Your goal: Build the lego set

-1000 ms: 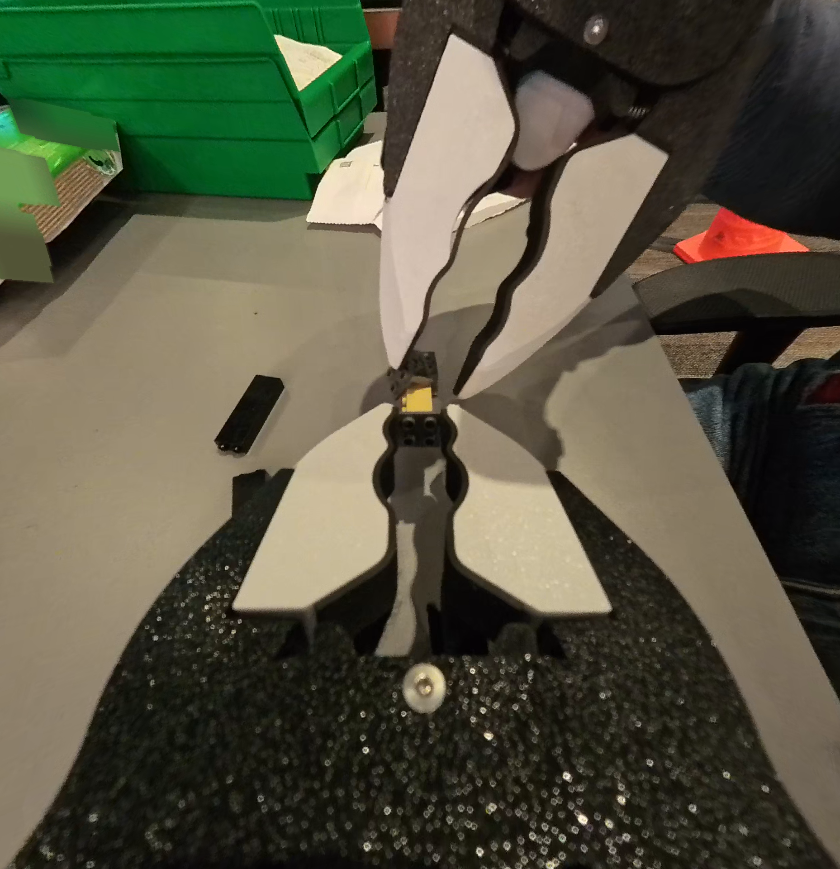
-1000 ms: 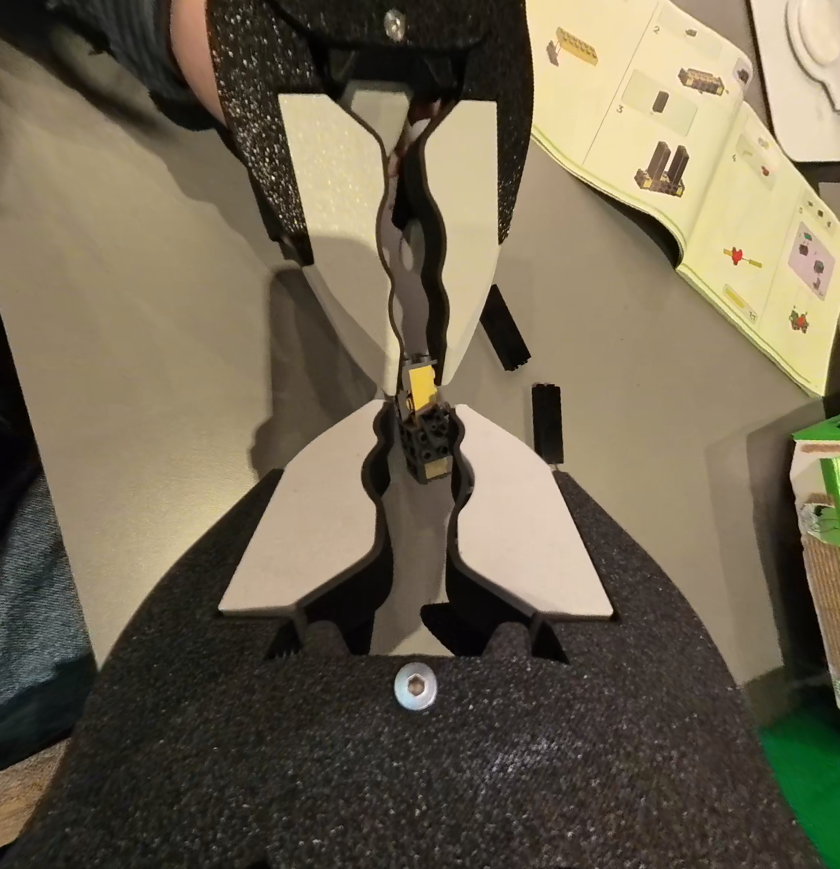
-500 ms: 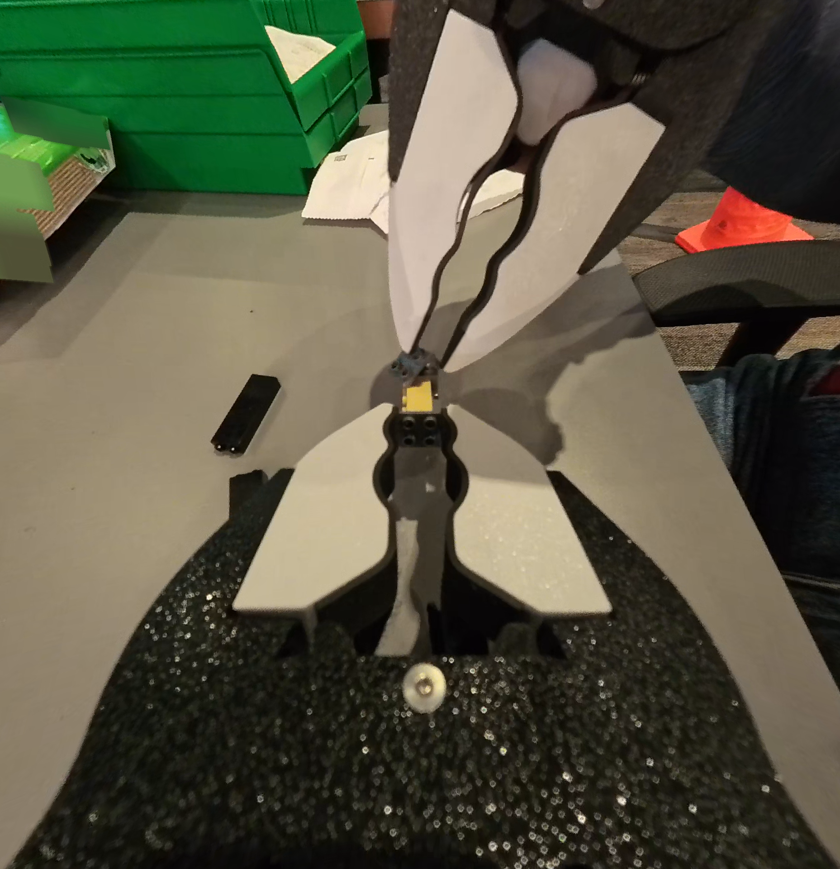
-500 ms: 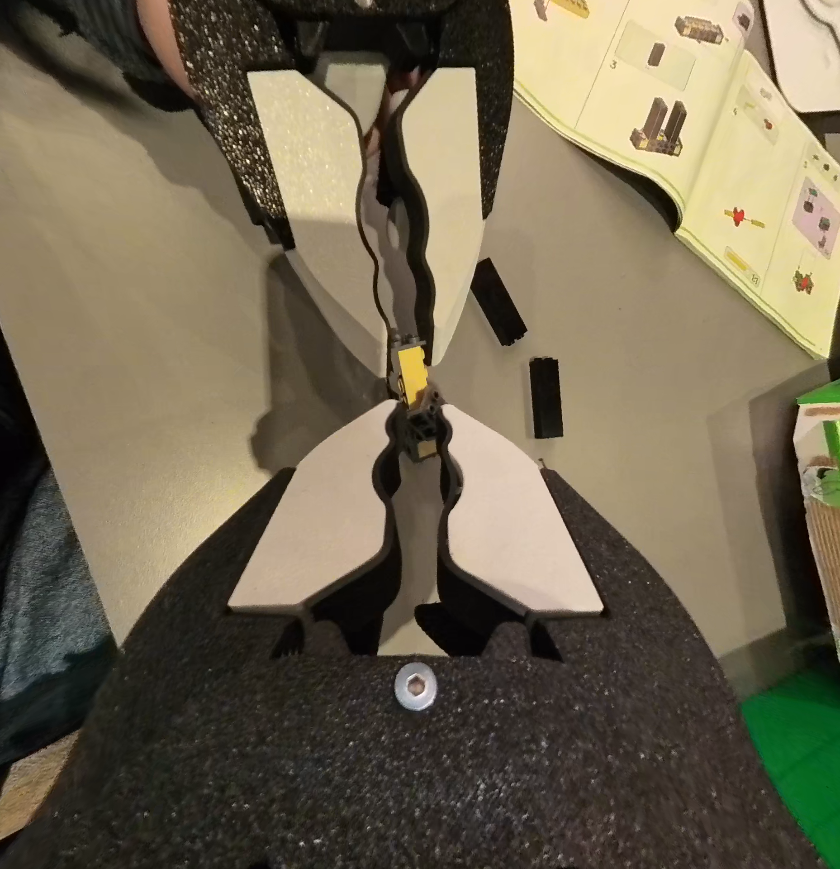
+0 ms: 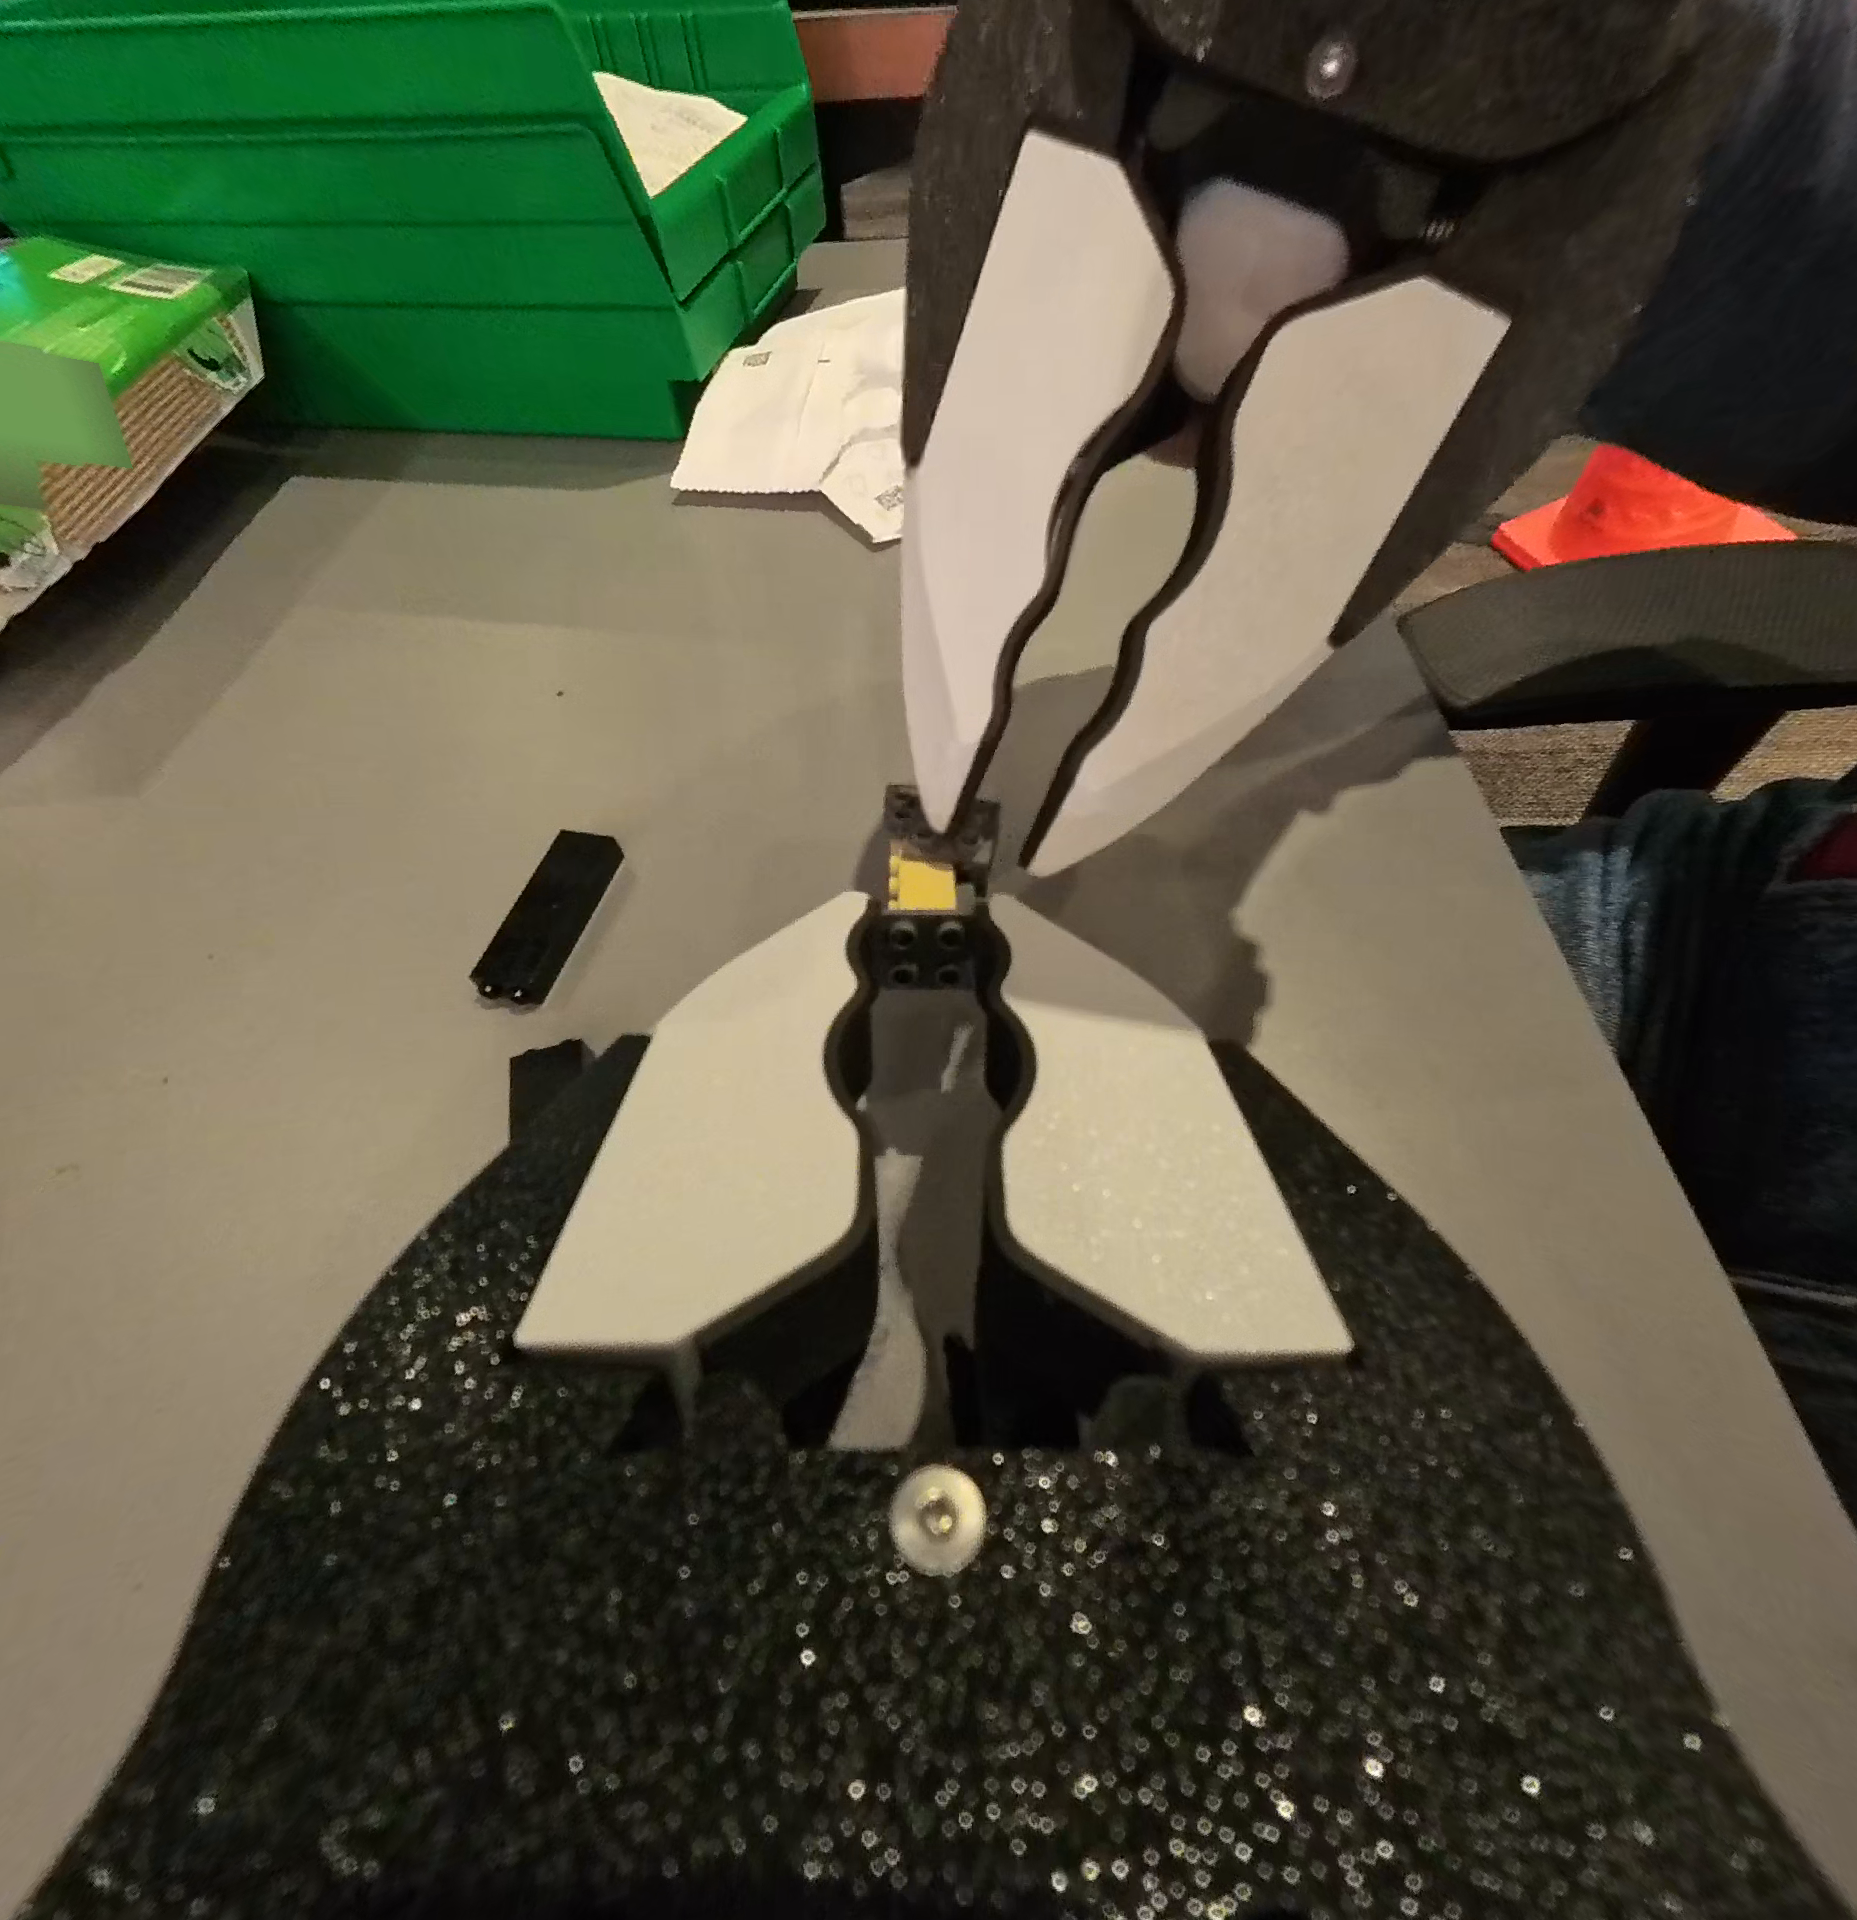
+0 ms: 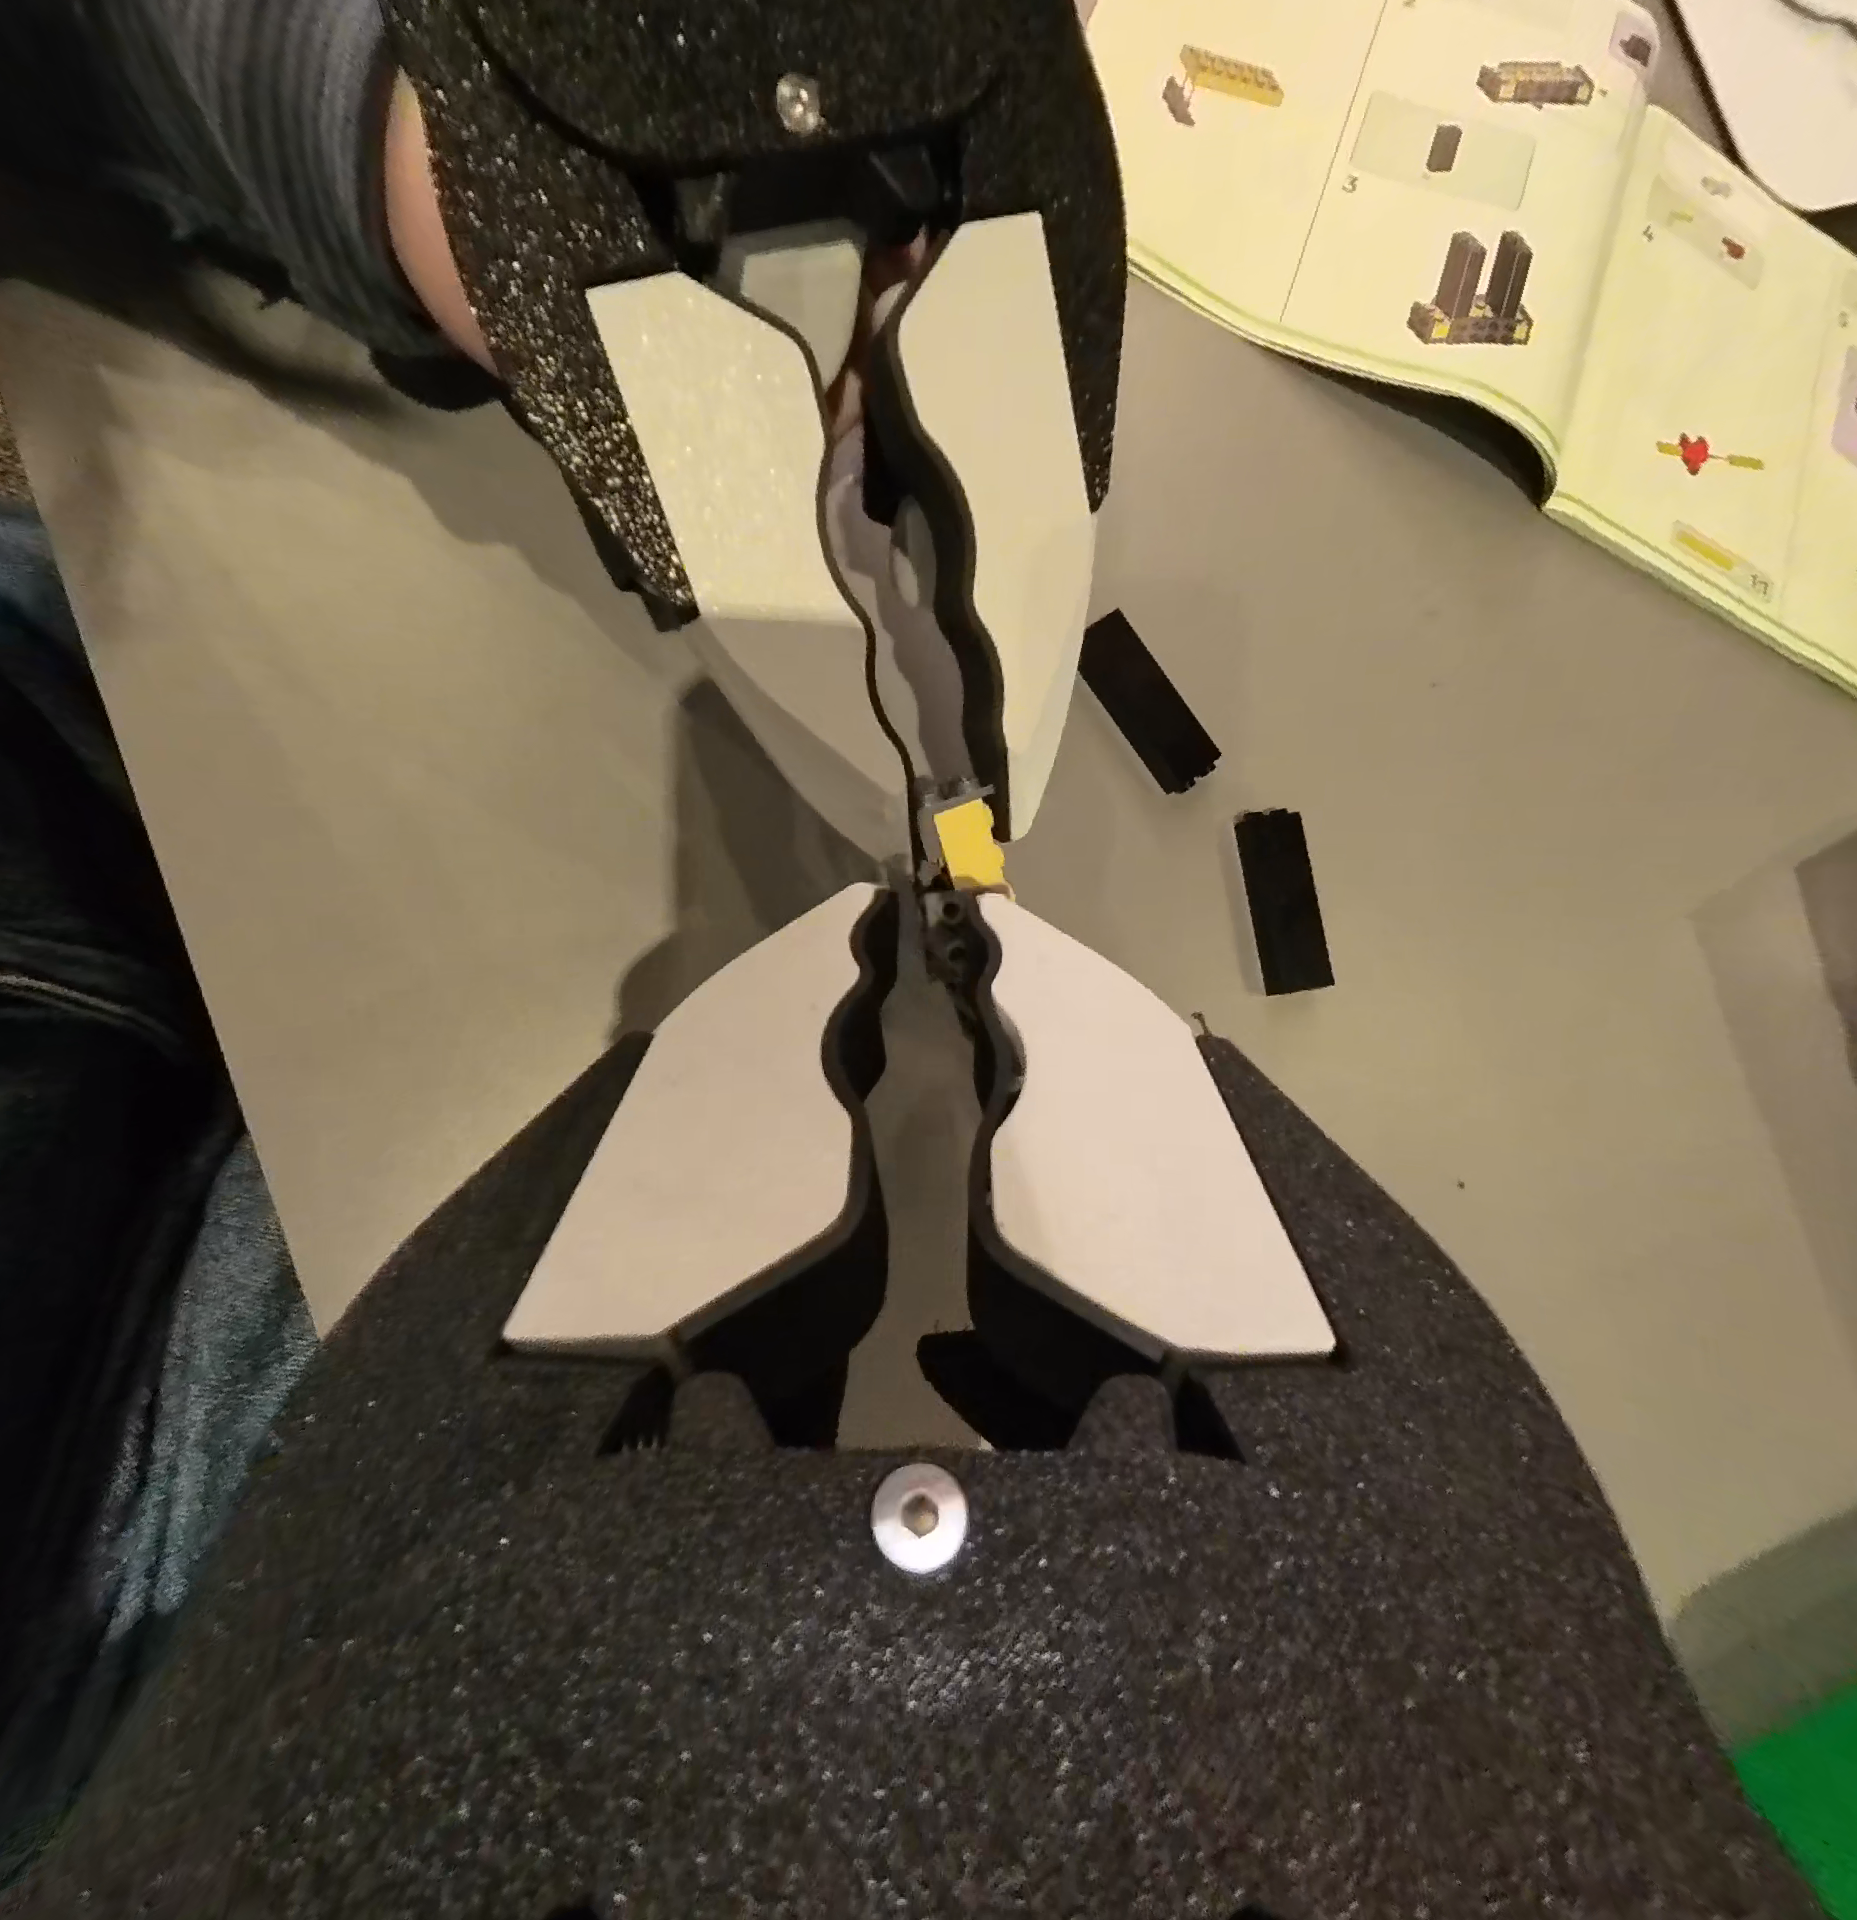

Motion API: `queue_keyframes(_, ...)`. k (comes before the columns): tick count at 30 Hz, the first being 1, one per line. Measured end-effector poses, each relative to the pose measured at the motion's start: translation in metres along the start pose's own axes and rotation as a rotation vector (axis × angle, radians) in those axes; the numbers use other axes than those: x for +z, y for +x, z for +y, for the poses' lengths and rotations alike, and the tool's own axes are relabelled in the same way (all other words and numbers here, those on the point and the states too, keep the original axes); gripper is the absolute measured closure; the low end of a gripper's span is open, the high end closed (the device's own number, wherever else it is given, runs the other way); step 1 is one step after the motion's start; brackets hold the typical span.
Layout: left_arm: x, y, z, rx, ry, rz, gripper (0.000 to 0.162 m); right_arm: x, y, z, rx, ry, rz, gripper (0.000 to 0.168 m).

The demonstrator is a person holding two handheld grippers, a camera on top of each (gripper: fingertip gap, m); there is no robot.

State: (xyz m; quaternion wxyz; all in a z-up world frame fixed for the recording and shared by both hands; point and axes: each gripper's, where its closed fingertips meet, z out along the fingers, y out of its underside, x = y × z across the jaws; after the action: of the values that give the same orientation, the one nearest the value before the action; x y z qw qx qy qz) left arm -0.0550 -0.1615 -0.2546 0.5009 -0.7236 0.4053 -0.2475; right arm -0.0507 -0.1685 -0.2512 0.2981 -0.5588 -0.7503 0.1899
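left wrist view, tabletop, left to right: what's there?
green box → black brick lying flat → lego assembly held in the left gripper → right gripper reaching in from above → orange cone

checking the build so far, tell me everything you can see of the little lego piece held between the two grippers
The lego piece is a small stack: black studded bricks at each end, a yellow brick and a bit of grey between. It looks like glossy plastic. It is held above the grey table, the left gripper shut on its near black end. The right gripper has one finger on the far black brick, with its jaws apart.
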Motion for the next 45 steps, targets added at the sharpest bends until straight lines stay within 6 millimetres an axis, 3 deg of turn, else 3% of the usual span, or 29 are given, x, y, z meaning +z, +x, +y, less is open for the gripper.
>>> queue_keyframes(20, -0.001, -0.005, -0.001, -0.024, 0.012, -0.028, 0.145, -0.005, 0.010, 0.010, -0.118, -0.085, 0.078, 0.156)
queue_keyframes(24, -0.004, -0.015, -0.001, -0.055, 0.017, -0.092, 0.145, -0.015, 0.022, 0.030, -0.110, -0.137, 0.136, 0.159)
queue_keyframes(31, -0.005, -0.017, -0.001, -0.056, 0.024, -0.101, 0.145, -0.035, 0.027, 0.079, 0.075, -0.176, 0.165, 0.160)
queue_keyframes(34, -0.004, -0.016, 0.000, -0.046, 0.017, -0.101, 0.145, -0.033, 0.017, 0.081, 0.232, -0.109, 0.107, 0.161)
queue_keyframes(39, -0.003, -0.014, 0.001, -0.032, 0.004, -0.098, 0.145, -0.024, 0.016, 0.069, 0.524, 0.014, 0.119, 0.162)
queue_keyframes(45, -0.002, -0.013, 0.001, -0.027, 0.001, -0.093, 0.145, -0.006, 0.011, 0.077, 0.493, -0.089, 0.185, 0.152)
